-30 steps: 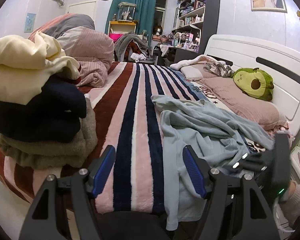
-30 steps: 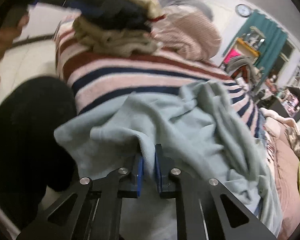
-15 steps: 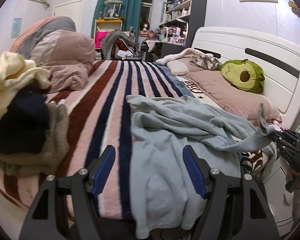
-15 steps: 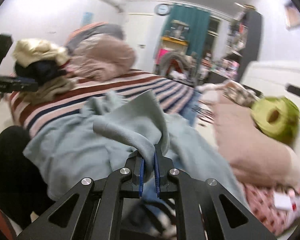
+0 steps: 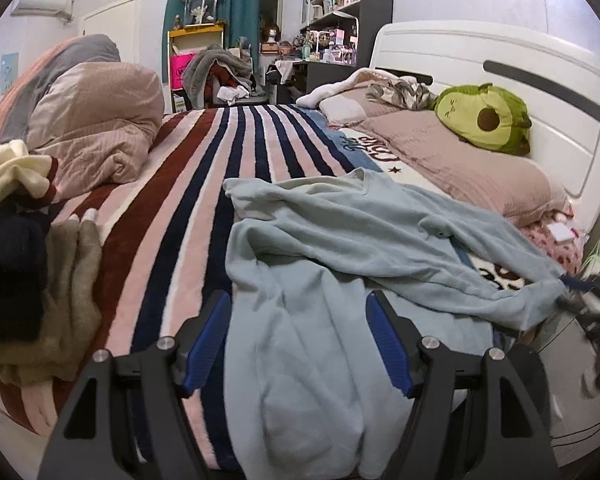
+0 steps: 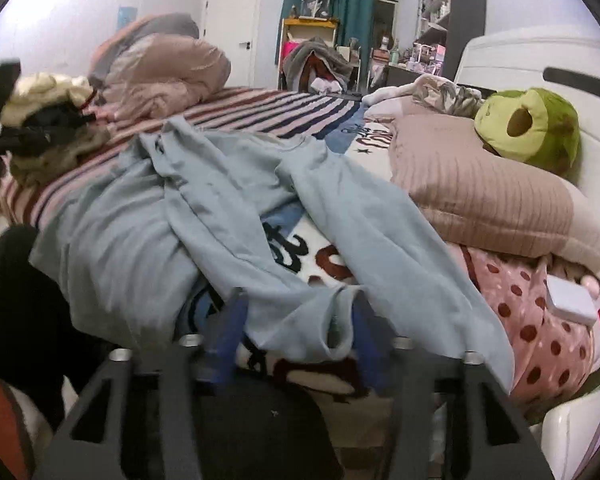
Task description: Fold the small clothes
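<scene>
Right gripper (image 6: 298,328) has let go: it was clamped on the light blue top's (image 5: 340,248) sleeve half a second ago, now its blue fingers (image 6: 226,344) stand spread with the sleeve cuff (image 6: 332,328) lying loose between them, touching neither clearly. Left gripper (image 5: 298,336) unchanged, released, fingers wide apart over the garment's hem with nothing gripped. From the left wrist view, far left of the claw: stack of folded clothes (image 5: 24,264), cream on top, dark navy in the middle, tan fleece underneath. Ahead-left, rolled brown duvet (image 5: 96,132) on the striped blanket (image 5: 204,176). Straight ahead and under the claw, the top is spread out on the bed, wrinkled, neckline at the far end, one sleeve running off to the right toward the blurred right gripper at the frame edge. Ahead-right: tan pillow (image 5: 460,160), avocado plush (image 5: 484,118) against the white headboard (image 5: 500,60). In the right wrist view, just right of the claw, polka-dot pink fabric (image 6: 540,312) with a small white box (image 6: 570,300) on it.
</scene>
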A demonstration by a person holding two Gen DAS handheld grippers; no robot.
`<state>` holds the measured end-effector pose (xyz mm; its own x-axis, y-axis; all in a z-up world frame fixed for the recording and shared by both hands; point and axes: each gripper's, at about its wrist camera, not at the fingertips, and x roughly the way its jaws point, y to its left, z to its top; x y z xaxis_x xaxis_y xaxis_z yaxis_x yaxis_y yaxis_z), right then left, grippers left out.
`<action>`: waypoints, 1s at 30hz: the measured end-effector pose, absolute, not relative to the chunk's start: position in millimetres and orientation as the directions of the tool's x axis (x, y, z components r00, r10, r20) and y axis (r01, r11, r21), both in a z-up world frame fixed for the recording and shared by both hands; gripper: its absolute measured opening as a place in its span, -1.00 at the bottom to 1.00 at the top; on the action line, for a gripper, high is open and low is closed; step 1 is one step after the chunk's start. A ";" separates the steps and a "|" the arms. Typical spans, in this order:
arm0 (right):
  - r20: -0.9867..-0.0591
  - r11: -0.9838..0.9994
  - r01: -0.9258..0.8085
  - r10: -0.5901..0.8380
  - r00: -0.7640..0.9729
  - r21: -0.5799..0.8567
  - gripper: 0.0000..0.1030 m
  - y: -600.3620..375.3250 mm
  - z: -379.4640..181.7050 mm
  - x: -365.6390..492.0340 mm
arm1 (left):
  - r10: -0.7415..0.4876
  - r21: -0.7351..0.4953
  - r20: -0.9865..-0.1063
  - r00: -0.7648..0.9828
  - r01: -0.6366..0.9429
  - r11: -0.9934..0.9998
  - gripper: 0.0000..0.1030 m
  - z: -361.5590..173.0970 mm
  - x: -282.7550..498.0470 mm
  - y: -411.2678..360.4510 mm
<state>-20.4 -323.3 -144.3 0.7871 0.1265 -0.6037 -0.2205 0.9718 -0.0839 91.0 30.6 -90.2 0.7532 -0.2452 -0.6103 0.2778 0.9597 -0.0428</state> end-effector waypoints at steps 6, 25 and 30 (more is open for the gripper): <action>-0.484 0.978 -0.206 0.170 0.858 -0.021 -0.04 -338.5 -94.9 -24.5 | -0.216 0.018 -0.628 0.748 0.292 0.956 0.30 -98.0 118.2 38.0; -0.695 0.773 -0.635 0.457 0.556 0.000 -0.08 -168.5 -144.5 226.1 | -0.238 -0.046 -0.765 0.599 0.318 0.947 -0.16 -161.9 236.0 54.5; -0.726 0.773 -0.634 0.445 0.524 0.016 -0.78 -151.4 -160.0 250.2 | -0.284 -0.092 -0.771 0.571 0.340 0.936 -0.76 -170.4 247.8 56.3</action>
